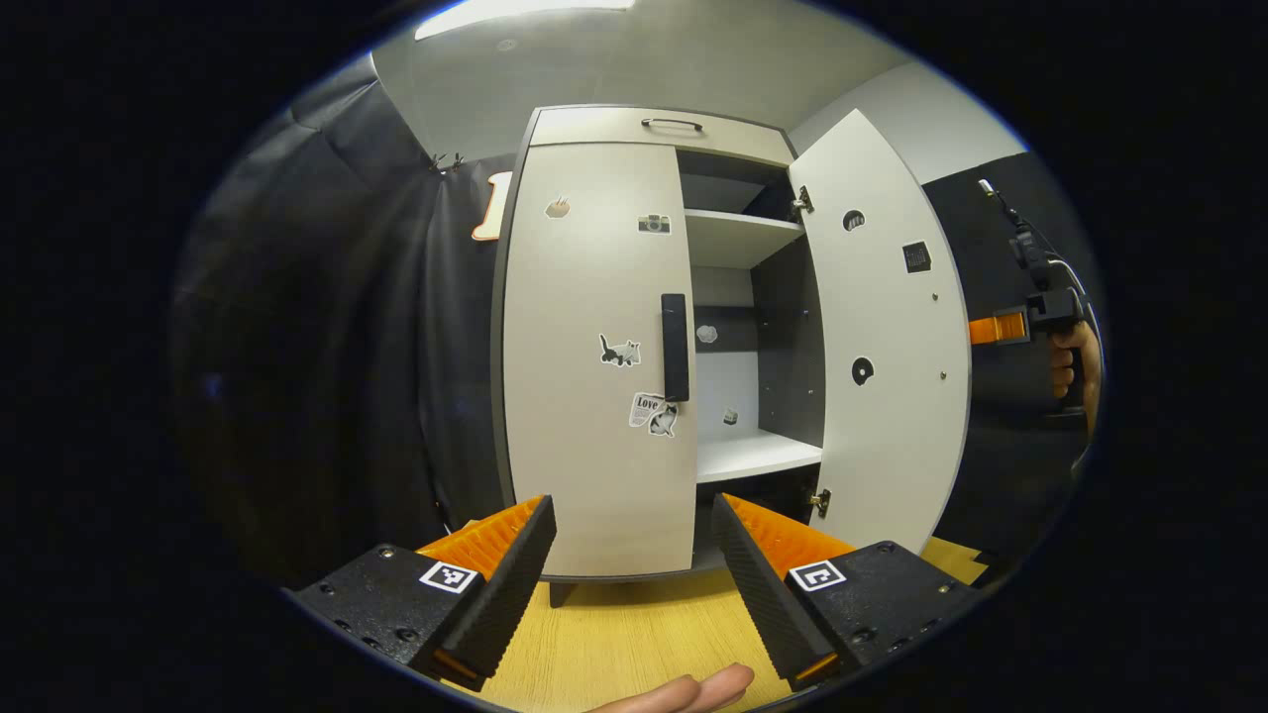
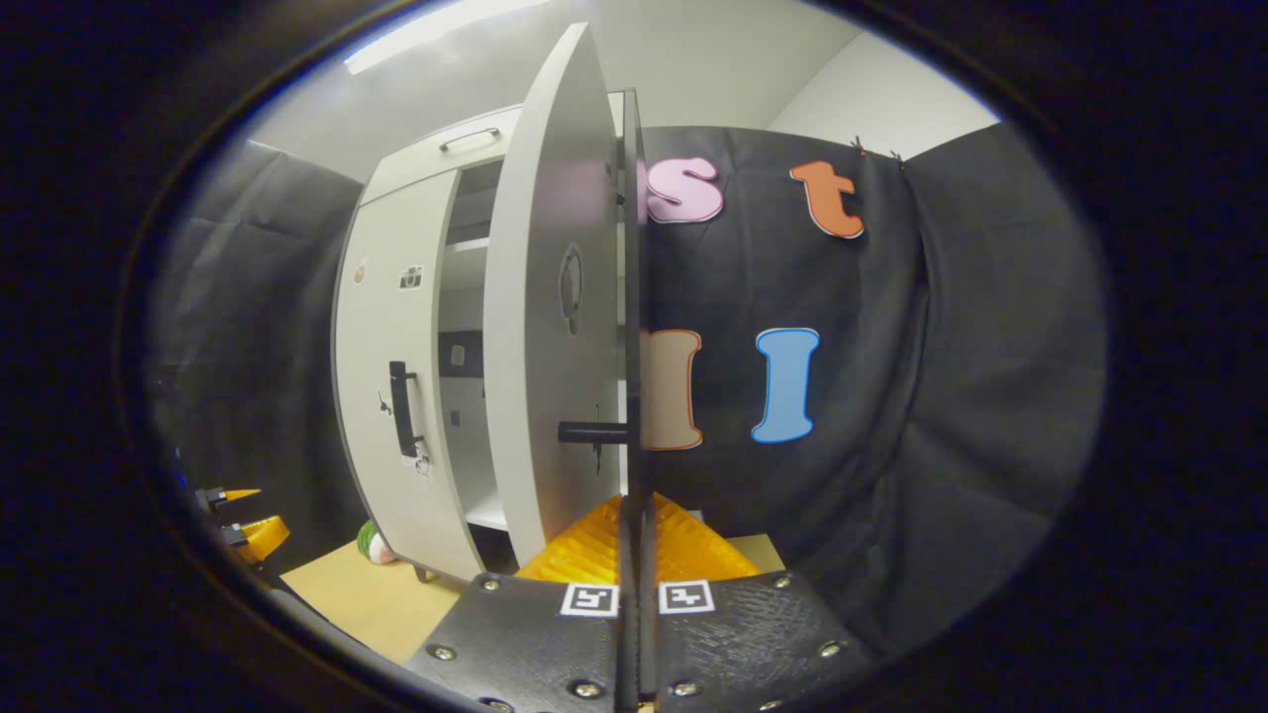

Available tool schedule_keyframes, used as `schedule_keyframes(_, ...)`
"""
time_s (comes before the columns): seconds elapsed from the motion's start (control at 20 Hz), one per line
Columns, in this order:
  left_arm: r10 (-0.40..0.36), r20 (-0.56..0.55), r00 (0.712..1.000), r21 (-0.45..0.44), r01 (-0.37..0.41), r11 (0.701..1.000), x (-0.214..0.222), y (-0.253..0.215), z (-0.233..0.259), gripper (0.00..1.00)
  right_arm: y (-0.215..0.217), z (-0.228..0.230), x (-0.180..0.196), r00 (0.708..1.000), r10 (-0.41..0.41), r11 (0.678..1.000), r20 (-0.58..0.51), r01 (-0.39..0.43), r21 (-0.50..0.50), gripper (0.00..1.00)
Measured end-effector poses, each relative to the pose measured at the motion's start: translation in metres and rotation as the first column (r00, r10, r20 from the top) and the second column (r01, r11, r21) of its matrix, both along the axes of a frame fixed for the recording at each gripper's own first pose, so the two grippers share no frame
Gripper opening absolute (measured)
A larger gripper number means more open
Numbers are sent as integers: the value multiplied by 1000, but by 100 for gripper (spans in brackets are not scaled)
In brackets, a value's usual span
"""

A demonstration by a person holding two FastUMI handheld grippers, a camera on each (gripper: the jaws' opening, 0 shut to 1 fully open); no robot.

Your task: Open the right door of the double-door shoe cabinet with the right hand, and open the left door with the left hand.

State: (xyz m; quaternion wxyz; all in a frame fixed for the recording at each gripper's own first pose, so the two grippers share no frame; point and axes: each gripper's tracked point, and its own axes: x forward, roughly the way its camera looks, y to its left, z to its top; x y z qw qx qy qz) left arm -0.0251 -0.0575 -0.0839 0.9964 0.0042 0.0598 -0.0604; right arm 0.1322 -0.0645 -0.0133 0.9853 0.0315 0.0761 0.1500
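Right gripper pinching right door edge

I am looking into a staged recording booth, not a lived-in home. Black cloth hangs as the walls, clipped up along its top edge, with plain grey wall and a ceiling strip light above. A small sticker-dotted shoe cabinet stands on a pale wooden tabletop.
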Motion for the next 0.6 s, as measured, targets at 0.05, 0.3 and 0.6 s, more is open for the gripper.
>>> schedule_keyframes(0.05,1,9,1000,-8,-1,1000,2,0,3,98,-1,0,-1,1000,-7,1000,7,7,0,1)
schedule_keyframes(0.3,33,3,999,-5,-33,999,29,2,9,98,-5,-4,-16,999,-27,1000,44,27,10,1)
schedule_keyframes(0.6,7,-38,999,-53,-9,999,85,-11,9,98,-34,7,-40,983,-138,990,125,131,58,64)
